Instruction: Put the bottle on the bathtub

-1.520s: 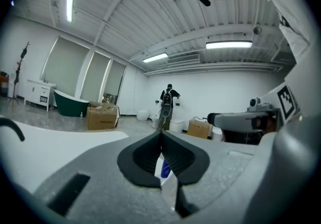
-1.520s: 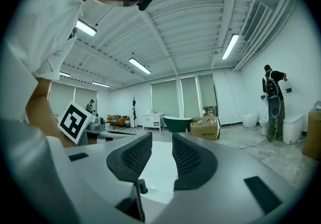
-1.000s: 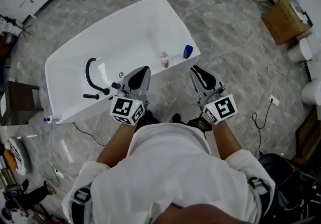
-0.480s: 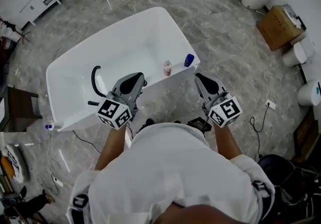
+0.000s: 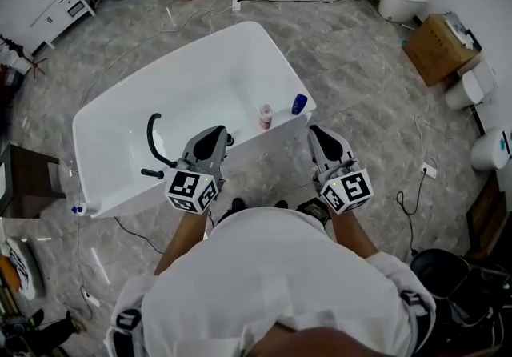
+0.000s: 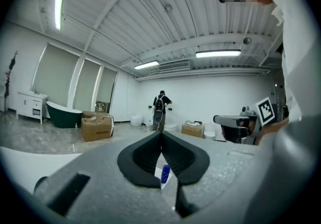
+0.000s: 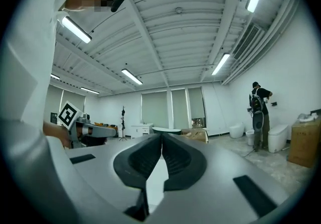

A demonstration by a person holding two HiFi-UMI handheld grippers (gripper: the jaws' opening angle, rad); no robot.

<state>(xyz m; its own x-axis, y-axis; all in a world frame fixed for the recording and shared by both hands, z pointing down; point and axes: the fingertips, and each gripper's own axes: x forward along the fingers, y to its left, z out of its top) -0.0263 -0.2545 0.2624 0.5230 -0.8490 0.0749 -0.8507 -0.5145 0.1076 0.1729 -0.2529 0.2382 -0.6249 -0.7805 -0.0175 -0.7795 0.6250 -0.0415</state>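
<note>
One blue bottle [image 5: 299, 104] on bathtub [image 5: 192, 79] (upright)

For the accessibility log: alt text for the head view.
Seen from above, a person in white holds the left gripper and right gripper, both shut and empty, before a white bathtub. A pink bottle and a blue bottle stand on its near rim.

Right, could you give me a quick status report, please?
Left gripper and right gripper shut, empty. Pink bottle, blue bottle upright on bathtub rim. Nothing in the way.

grey marble floor [image 5: 360, 107], white ribbed ceiling [image 7: 175, 27]
</note>
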